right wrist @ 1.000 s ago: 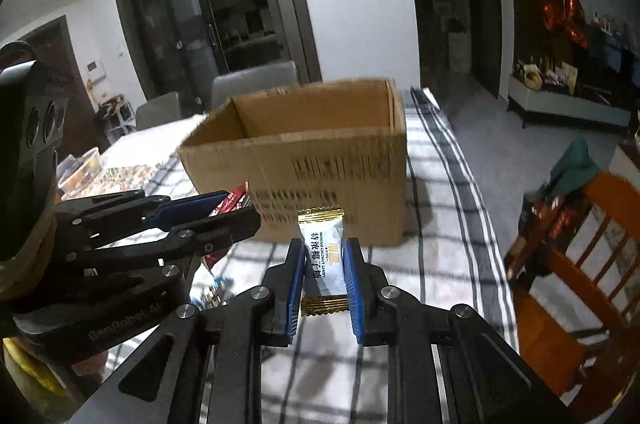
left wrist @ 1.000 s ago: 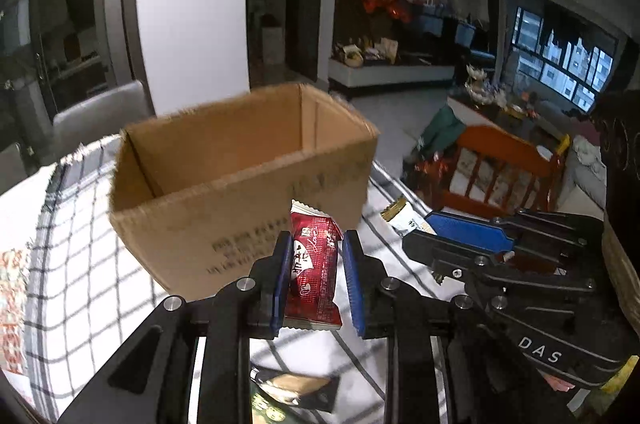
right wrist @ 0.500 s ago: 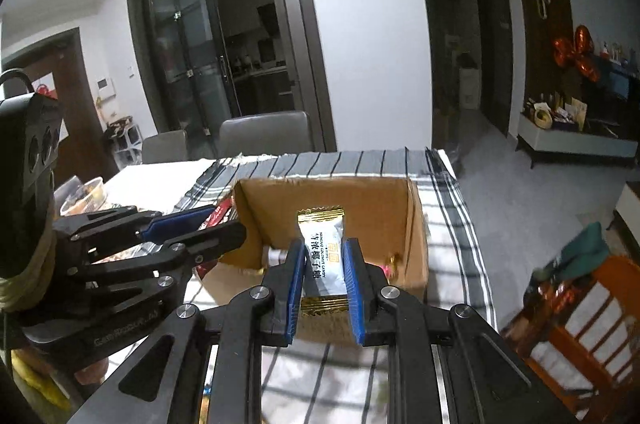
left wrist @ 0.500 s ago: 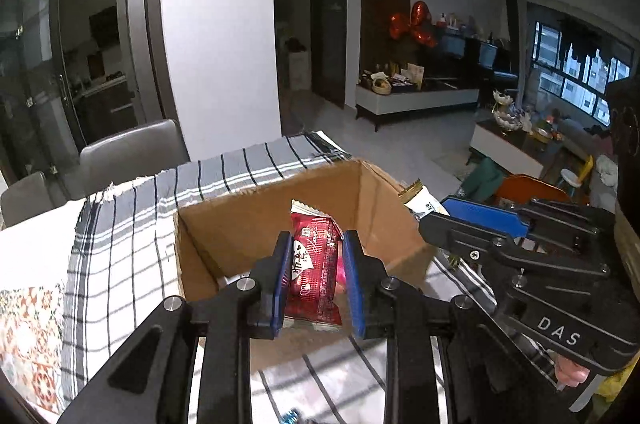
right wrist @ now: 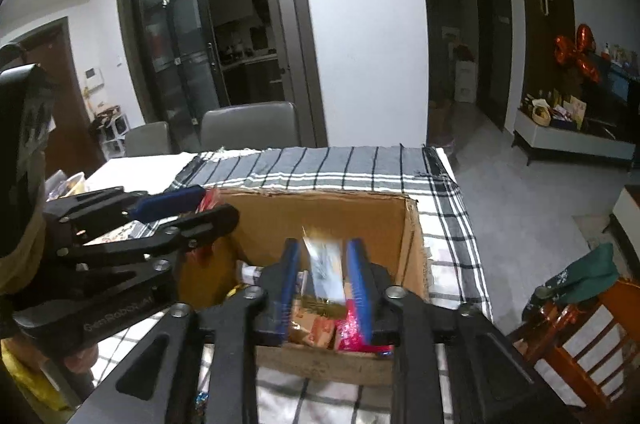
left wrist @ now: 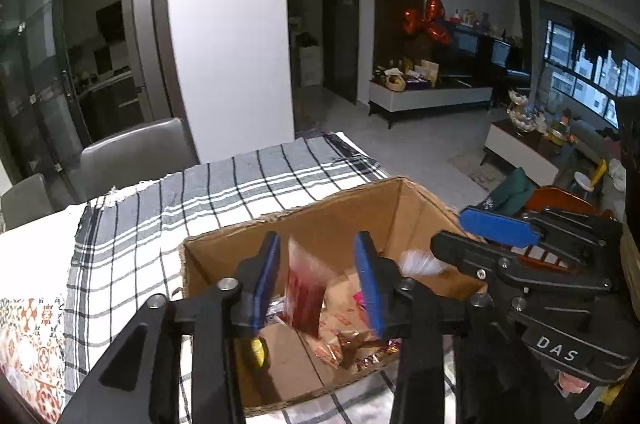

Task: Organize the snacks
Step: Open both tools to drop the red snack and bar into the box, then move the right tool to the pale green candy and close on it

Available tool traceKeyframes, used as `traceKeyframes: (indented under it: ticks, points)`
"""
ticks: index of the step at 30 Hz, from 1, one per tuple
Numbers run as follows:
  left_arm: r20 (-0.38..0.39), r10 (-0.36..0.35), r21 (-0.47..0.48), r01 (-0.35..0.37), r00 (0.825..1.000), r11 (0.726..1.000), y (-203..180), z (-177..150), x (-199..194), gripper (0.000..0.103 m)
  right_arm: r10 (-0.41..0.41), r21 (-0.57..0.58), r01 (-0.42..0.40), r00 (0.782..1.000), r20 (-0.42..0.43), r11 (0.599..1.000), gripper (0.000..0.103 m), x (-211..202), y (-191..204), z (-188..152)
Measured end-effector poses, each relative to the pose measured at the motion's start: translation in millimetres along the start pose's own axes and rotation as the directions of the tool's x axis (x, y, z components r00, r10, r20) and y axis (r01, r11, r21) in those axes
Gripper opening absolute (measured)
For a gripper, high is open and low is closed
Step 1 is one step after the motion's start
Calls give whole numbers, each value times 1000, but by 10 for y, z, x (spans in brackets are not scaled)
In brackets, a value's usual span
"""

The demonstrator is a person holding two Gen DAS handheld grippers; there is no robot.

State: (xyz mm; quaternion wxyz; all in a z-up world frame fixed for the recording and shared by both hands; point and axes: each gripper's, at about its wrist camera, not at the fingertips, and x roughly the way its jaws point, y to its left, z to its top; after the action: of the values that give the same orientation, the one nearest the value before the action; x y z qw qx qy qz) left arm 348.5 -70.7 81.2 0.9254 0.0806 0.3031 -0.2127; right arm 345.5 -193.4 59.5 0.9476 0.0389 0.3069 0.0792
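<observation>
An open cardboard box (left wrist: 328,220) (right wrist: 320,216) sits on the checked tablecloth (left wrist: 200,195) and holds several snack packets. My left gripper (left wrist: 316,284) is open above the box; a blurred red snack packet (left wrist: 304,288) is falling between its fingers. My right gripper (right wrist: 324,280) is open above the box too; a blurred white and gold snack packet (right wrist: 326,268) drops between its fingers. Each gripper also shows at the side of the other's view.
Grey chairs (right wrist: 248,123) stand behind the table. A wooden chair (right wrist: 580,336) is at the right, off the table edge. A patterned mat (left wrist: 28,344) lies on the table's left.
Both grippers have opened over the box and let go of their packets, which are falling in. Both moved further forward and above the box opening.
</observation>
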Motion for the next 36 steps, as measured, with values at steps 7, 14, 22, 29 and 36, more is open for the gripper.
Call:
traceKeyframes:
  ticks: [7, 14, 22, 29, 36]
  points:
    - [19, 58, 12, -59, 998, 998, -60, -137, -151, 65, -34, -17, 35, 999, 34, 999, 39, -166, -47, -117]
    - [52, 100, 16, -100, 994, 995, -196, -367, -433, 74, -38, -25, 39, 998, 43, 999, 39, -427, -32, -310]
    - [28, 116, 22, -117, 993, 993, -350, -646, -573, 76, -26, -37, 27, 999, 20, 999, 39, -613, -13, -629]
    - [-8, 108, 20, -108, 994, 994, -466, -872, -547, 76, -41, -24, 41, 999, -17, 999, 39, -632, -82, -912]
    - [-94, 96, 39, -92, 991, 995, -599, -1134, -308, 76, -44, 17, 47, 992, -121, 999, 39, -451, -245, -1257]
